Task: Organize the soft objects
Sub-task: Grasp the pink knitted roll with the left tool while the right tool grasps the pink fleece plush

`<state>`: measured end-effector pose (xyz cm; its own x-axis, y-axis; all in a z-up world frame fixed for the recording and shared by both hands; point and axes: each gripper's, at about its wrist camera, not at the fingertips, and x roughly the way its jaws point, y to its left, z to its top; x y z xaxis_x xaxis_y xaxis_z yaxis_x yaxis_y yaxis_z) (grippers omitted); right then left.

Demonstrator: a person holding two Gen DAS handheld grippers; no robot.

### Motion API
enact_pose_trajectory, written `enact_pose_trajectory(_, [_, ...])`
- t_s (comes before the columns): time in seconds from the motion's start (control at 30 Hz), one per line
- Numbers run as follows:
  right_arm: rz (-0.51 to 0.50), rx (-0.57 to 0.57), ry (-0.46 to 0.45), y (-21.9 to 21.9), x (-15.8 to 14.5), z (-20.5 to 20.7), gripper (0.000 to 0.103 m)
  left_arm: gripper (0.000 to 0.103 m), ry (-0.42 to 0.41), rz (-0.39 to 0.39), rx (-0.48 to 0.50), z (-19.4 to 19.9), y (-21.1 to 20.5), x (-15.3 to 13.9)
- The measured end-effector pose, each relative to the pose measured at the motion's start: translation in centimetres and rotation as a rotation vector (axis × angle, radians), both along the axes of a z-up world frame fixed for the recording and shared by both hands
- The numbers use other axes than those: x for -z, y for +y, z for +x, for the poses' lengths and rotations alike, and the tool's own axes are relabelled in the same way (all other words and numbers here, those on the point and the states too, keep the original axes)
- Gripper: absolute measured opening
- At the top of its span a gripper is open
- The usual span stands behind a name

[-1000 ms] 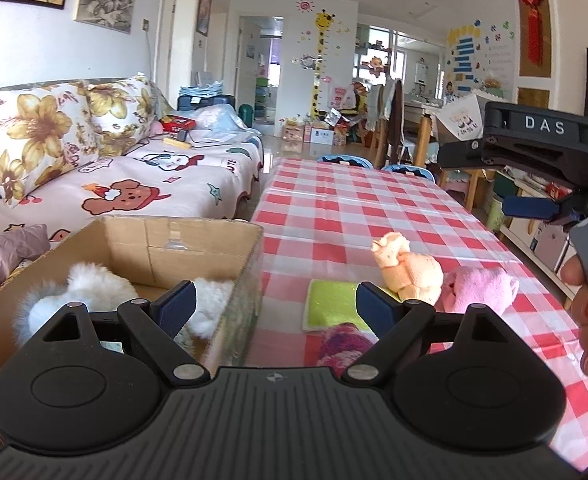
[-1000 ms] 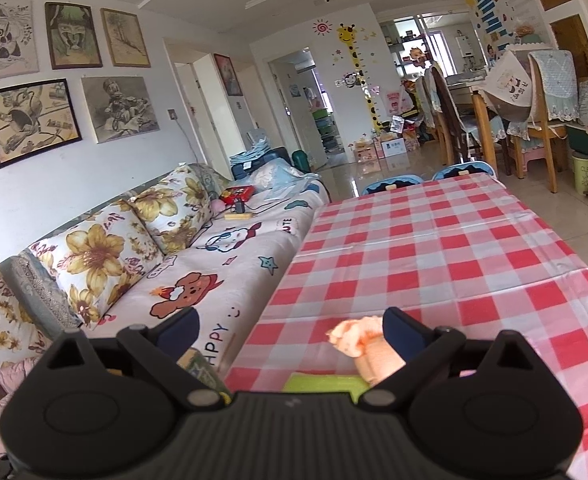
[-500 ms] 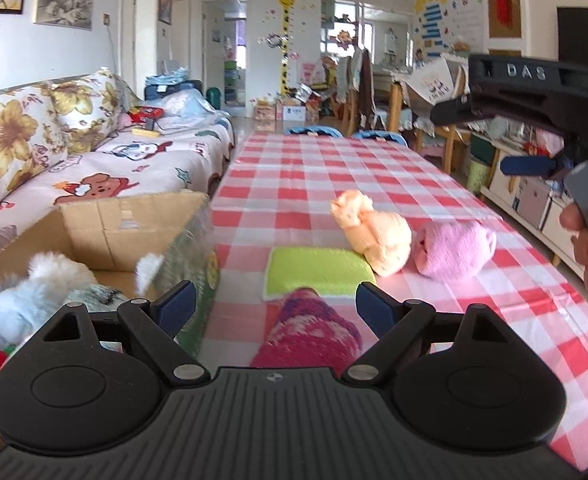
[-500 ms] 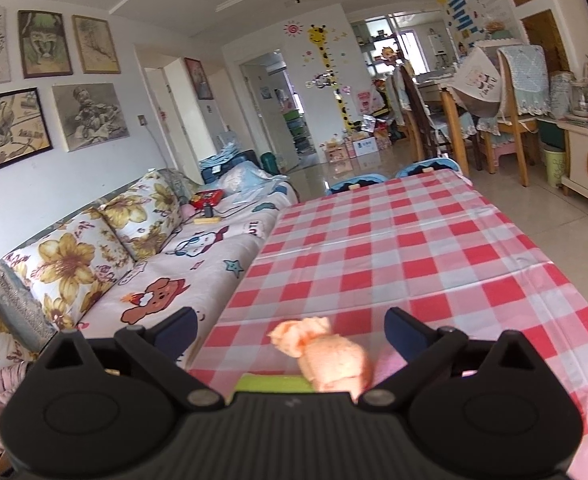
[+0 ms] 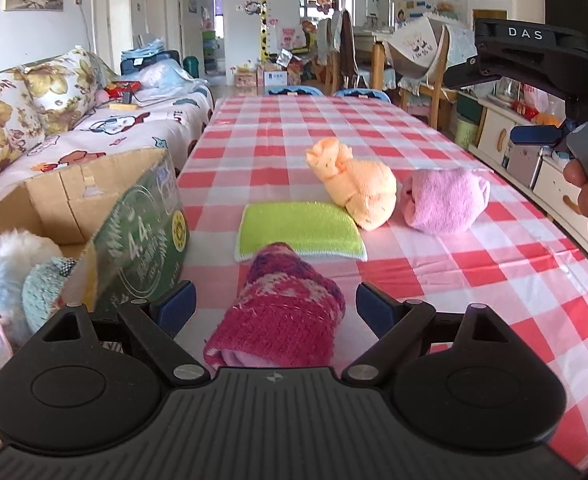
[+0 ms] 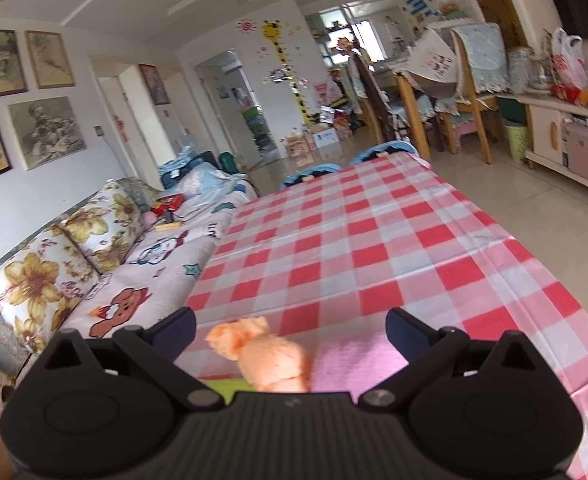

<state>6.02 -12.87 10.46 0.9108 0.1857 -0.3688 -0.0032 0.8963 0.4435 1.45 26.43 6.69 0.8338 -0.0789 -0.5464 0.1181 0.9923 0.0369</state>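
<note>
Left gripper (image 5: 276, 306) fingers spread wide astride the magenta knit roll (image 5: 282, 312).

Take the green pad (image 5: 300, 230) as the landmark. Just in front of it, overlapping its near edge, a dark pink knitted roll (image 5: 282, 308) fills most of the gap between the spread fingers of the left gripper (image 5: 272, 306), leaving narrow strips of checked tablecloth (image 5: 334, 128) on either side. To the pad's left, past a band of bare cloth, a cardboard box (image 5: 134, 220) stands as a wall, already holding fluffy toys (image 5: 10, 264). At the pad's far right corner an orange towel (image 5: 354, 184) touches it, and a pink towel (image 5: 444, 200) lies just beside that. Beyond these the cloth runs bare to the far end. The right gripper (image 5: 534, 56) hangs above the pad's right side, fingers apart.
</note>
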Motion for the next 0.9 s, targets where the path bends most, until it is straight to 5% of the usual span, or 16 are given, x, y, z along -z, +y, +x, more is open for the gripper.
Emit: enact_pose_trajectory(0.9, [-0.178,0.023,0.163,0.1,6.6,6.2,0.102,0.103,0.149,-0.041,-0.025,2.7,-0.1,1.7])
